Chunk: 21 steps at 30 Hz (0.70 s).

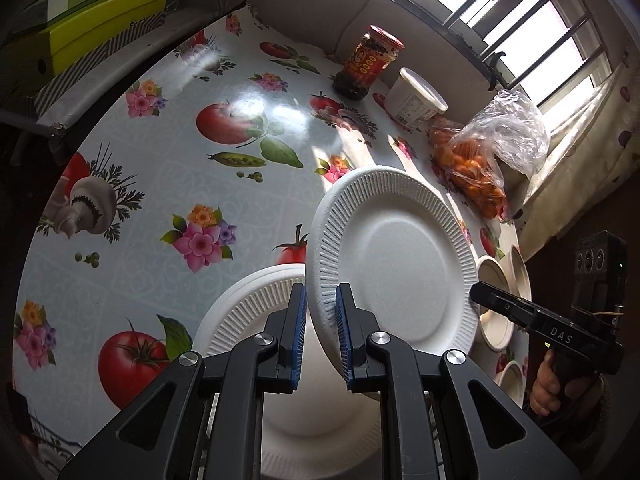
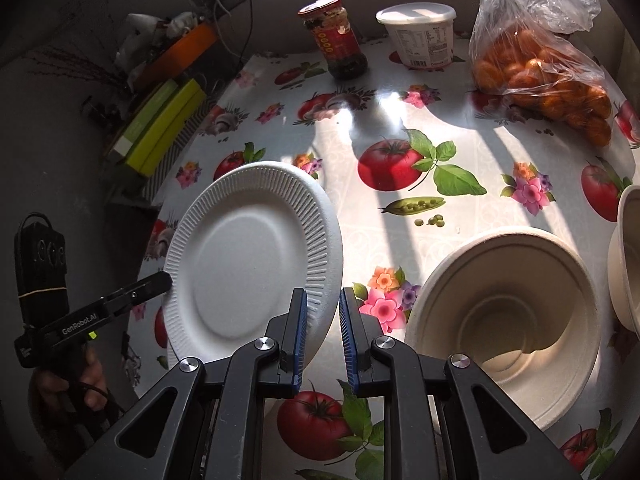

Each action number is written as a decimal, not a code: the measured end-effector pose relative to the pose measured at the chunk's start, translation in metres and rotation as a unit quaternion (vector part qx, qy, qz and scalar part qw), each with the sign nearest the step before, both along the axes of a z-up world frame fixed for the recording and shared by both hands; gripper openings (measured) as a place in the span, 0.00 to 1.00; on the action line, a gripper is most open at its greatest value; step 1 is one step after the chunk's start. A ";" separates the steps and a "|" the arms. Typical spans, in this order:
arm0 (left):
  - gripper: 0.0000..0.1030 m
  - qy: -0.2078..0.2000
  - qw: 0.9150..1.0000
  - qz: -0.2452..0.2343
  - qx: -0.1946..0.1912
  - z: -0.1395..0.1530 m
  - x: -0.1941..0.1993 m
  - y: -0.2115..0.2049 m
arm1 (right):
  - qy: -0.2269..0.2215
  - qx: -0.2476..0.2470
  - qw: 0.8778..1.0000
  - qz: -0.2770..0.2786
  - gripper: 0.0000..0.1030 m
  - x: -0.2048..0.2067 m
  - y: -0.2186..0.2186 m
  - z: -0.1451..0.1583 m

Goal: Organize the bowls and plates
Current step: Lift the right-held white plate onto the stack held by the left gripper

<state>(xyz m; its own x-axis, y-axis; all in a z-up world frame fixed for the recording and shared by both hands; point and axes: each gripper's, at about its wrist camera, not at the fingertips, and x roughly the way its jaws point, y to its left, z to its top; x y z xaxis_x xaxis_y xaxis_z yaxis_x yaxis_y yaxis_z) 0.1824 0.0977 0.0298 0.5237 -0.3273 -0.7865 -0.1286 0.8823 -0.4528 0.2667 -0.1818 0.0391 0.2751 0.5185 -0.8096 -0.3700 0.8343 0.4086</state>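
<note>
Both grippers' jaws: plate (image 1: pixel 396 256) tilted, rim-gripped.

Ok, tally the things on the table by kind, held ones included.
Plates: 2
Bowls: 3
Jar: 1
Tub: 1
Bag of oranges: 1
Total: 8

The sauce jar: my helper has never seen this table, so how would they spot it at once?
Look to the far edge of the tomato-print table, against the wall. Three things stand there: the sauce jar, a white lidded tub and a bag of oranges. The jar is leftmost, dark glass with a red label.
</note>
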 end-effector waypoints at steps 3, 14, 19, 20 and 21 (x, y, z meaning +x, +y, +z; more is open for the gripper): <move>0.15 0.000 1.000 0.003 -0.001 -0.003 -0.012 0.004 | -0.004 -0.001 1.000 0.006 0.16 -0.009 0.004 0.002; 0.15 0.006 1.000 0.028 -0.013 -0.018 -0.047 0.023 | 0.007 -0.007 1.000 0.028 0.16 -0.037 0.026 -0.012; 0.15 0.008 0.999 0.037 -0.022 -0.023 -0.060 0.031 | 0.009 -0.012 0.999 0.037 0.16 -0.046 0.035 -0.017; 0.15 0.010 0.999 0.039 -0.023 -0.025 -0.062 0.031 | 0.009 -0.013 0.999 0.038 0.16 -0.048 0.036 -0.017; 0.15 0.011 0.999 0.040 -0.023 -0.026 -0.064 0.032 | 0.010 -0.014 0.999 0.041 0.16 -0.049 0.038 -0.018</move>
